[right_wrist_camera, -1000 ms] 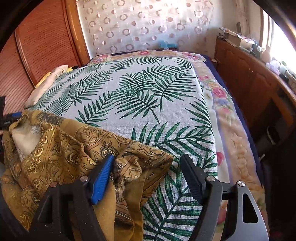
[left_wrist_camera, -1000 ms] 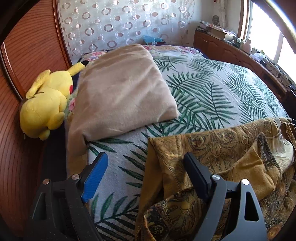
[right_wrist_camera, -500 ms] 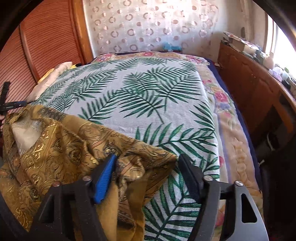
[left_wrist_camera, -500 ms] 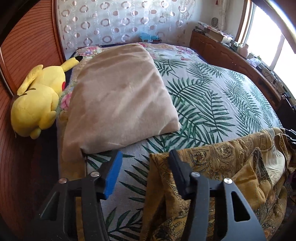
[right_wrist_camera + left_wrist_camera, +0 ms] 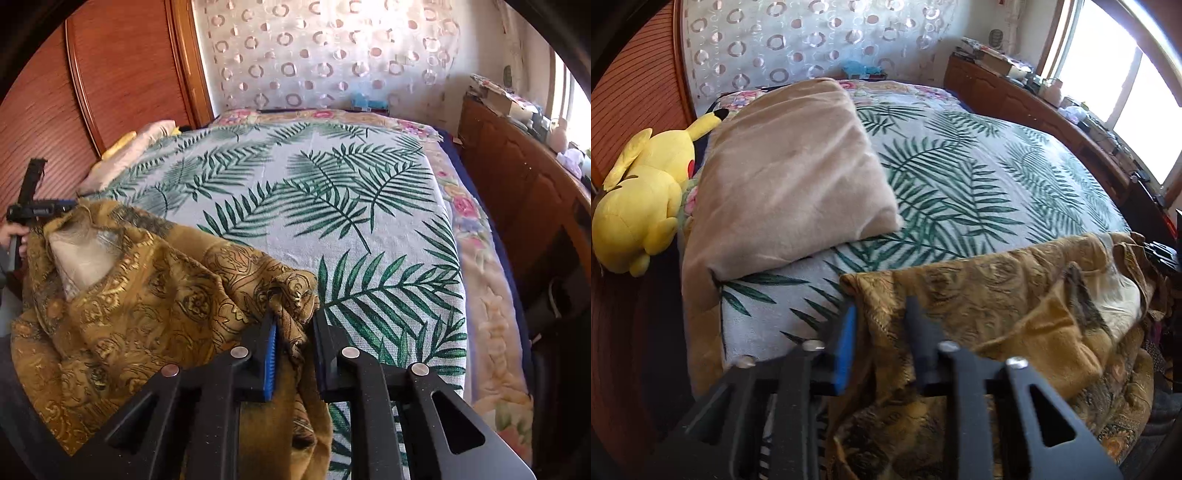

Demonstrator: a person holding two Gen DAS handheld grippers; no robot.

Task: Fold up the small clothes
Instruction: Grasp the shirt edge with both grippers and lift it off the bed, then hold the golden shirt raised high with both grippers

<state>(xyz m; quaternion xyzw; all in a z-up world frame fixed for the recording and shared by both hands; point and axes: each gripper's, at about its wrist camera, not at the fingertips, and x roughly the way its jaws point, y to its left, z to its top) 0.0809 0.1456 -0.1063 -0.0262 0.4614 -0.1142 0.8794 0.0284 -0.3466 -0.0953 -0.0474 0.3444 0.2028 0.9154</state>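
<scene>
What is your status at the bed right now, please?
Left tongs and right tongs closing on gold garment, one corner each. Garment bunched at bed edge. Beige pillow lies beyond, clear.

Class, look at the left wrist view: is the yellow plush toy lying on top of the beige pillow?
No. The yellow plush toy lies beside the beige pillow, at its left edge against the wooden headboard.

Left hand-held gripper: matte black plastic frame, triangular cut-outs, silver round screw heads along each arm. One finger carries a blue pad; the other is plain black. Right hand-held gripper: same build, blue ribbed pad, four silver screws. Grey sleeve edge at far left.
</scene>
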